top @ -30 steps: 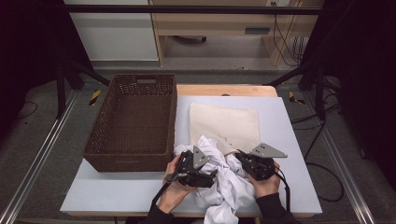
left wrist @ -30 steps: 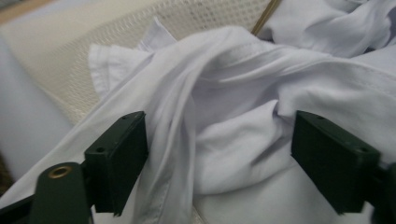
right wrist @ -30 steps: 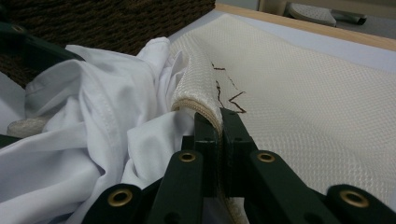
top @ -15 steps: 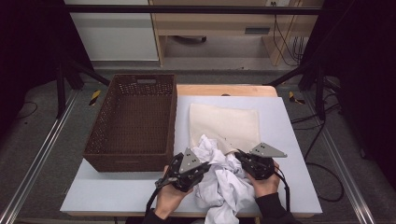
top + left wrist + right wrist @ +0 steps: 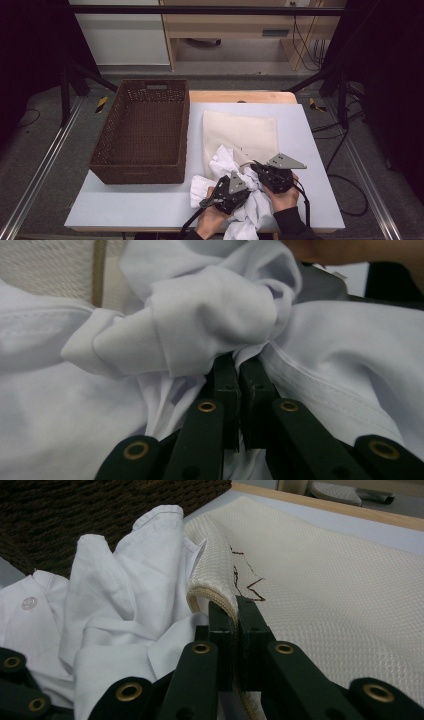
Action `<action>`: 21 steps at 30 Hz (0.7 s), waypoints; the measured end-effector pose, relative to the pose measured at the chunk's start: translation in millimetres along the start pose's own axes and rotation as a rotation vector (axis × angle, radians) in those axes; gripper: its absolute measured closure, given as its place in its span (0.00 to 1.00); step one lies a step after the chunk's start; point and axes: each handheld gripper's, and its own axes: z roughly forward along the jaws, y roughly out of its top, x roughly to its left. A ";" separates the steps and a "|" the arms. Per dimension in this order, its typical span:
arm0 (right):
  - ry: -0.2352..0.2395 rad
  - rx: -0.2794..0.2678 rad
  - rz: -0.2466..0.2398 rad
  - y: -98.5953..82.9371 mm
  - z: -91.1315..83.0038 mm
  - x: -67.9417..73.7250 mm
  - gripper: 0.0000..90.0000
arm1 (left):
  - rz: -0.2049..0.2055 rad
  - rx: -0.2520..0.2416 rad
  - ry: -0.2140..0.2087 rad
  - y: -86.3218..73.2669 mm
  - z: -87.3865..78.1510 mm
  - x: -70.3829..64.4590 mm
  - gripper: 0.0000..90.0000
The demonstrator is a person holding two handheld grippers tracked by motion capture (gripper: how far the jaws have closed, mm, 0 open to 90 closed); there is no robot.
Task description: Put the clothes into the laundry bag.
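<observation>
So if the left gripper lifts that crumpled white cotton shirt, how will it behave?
The crumpled white cotton shirt is probably floppy: it lies in soft folds. Likely light, thin cloth. The left gripper, pinching one fold, would probably trail the rest.

White shirt [image 5: 235,200] is lying crumpled in a heap at the near edge of the table, overlapping the near-left corner of the cream textured cloth [image 5: 242,135]; a small white button is showing on one fold in the right gripper view. One bunched fold of it [image 5: 200,335] is sitting between the closed jaws in the left gripper view. The cream cloth is lying mostly flat, just right of centre. Its near hemmed edge [image 5: 212,570] is standing up, curled and pinched between closed jaws, loose dark threads showing beside it.
</observation>
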 end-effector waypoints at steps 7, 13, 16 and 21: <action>0.016 -0.009 -0.008 0.8 -3.4 3.8 0.97 | -0.043 0.040 0.066 13.6 7.1 9.5 0.95; 0.016 -0.007 -0.003 -1.7 -3.8 1.6 0.97 | -0.002 0.026 0.063 11.8 -5.8 5.5 0.65; 0.013 -0.010 0.004 -2.3 -4.0 -0.3 0.97 | 0.020 -0.022 0.065 12.6 -32.7 9.0 0.54; 0.008 -0.007 0.001 -1.7 -2.6 0.8 0.97 | -0.026 -0.068 0.165 18.5 -55.7 43.6 0.43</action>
